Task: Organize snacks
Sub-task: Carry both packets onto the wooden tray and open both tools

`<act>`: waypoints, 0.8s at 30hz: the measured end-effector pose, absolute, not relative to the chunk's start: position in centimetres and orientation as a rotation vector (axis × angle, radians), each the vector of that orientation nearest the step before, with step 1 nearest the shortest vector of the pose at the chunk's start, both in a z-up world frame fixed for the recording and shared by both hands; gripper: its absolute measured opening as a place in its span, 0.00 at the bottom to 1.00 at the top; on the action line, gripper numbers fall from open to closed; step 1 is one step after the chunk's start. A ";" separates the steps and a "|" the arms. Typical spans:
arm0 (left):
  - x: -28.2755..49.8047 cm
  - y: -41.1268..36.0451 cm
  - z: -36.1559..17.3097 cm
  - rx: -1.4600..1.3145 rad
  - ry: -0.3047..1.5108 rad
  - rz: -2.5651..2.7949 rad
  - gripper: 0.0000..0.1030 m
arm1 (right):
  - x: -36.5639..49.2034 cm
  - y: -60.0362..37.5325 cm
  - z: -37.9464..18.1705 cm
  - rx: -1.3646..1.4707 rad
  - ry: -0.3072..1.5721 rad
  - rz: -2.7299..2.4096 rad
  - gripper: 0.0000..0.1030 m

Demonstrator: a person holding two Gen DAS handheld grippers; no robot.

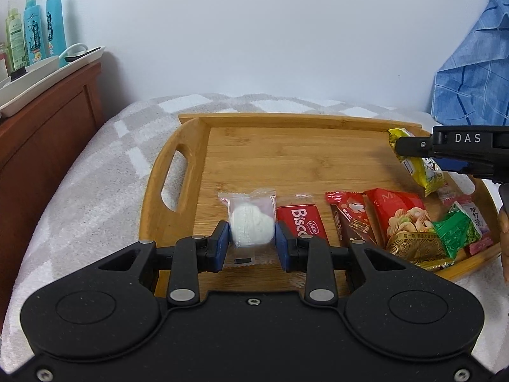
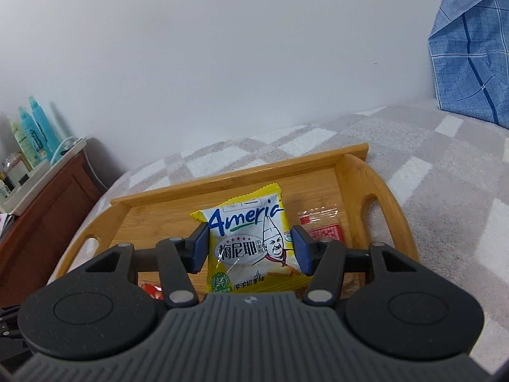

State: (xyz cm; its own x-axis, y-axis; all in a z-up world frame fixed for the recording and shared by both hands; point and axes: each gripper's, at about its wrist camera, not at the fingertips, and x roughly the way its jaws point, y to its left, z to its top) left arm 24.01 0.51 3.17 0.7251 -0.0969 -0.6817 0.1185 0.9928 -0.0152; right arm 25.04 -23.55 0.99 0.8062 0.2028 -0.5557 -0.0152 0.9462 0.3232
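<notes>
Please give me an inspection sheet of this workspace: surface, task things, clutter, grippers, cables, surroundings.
Surface: bamboo tray with cut-out handles on a grey-and-white checked blanket.
Job's things: clear packet with a white cake; yellow Ameria biscuit packet; a row of red Biscoff packet, brown wafer stick packet, red nut packet, green packet, all on the tray.
Clutter: nothing seen.
Grippers: left gripper shut on the cake packet; right gripper shut on the yellow packet, held above the tray.
Cables: nothing seen.
Surroundings: wooden cabinet with spray bottles; blue checked cloth; white wall.
</notes>
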 end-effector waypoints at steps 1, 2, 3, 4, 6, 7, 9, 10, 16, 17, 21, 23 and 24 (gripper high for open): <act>24.0 0.4 3.2 0.031 0.748 -0.118 0.29 | 25.1 -23.6 0.9 0.308 0.624 0.113 0.57; 24.0 0.4 3.2 0.032 0.747 -0.118 0.29 | 25.1 -23.5 0.9 0.302 0.623 0.108 0.57; 24.1 0.4 3.1 0.034 0.746 -0.118 0.29 | 25.1 -23.5 0.8 0.296 0.622 0.103 0.57; 24.1 0.3 3.1 0.036 0.745 -0.119 0.29 | 25.1 -23.4 0.8 0.290 0.621 0.099 0.57; 24.1 0.3 3.1 0.039 0.744 -0.120 0.30 | 25.2 -23.4 0.7 0.283 0.622 0.096 0.57; 24.0 0.3 3.1 0.040 0.743 -0.120 0.30 | 25.3 -23.4 0.6 0.283 0.624 0.095 0.57; 24.0 0.3 3.1 0.040 0.743 -0.120 0.30 | 25.3 -23.4 0.5 0.283 0.628 0.094 0.57; 24.0 0.3 3.1 0.039 0.743 -0.120 0.30 | 25.3 -23.3 0.5 0.281 0.628 0.093 0.57; 24.0 0.2 2.9 0.042 0.744 -0.121 0.30 | 25.3 -23.1 0.4 0.273 0.628 0.093 0.58; 24.0 0.2 2.9 0.041 0.744 -0.121 0.30 | 25.3 -23.1 0.4 0.272 0.628 0.093 0.58; 24.0 0.2 2.9 0.042 0.744 -0.121 0.30 | 25.3 -23.2 0.3 0.274 0.624 0.099 0.59; 24.0 0.2 2.9 0.042 0.745 -0.120 0.32 | 25.2 -23.2 0.3 0.282 0.621 0.105 0.60; 24.0 0.2 2.9 0.041 0.747 -0.120 0.34 | 25.2 -23.3 0.3 0.283 0.621 0.107 0.62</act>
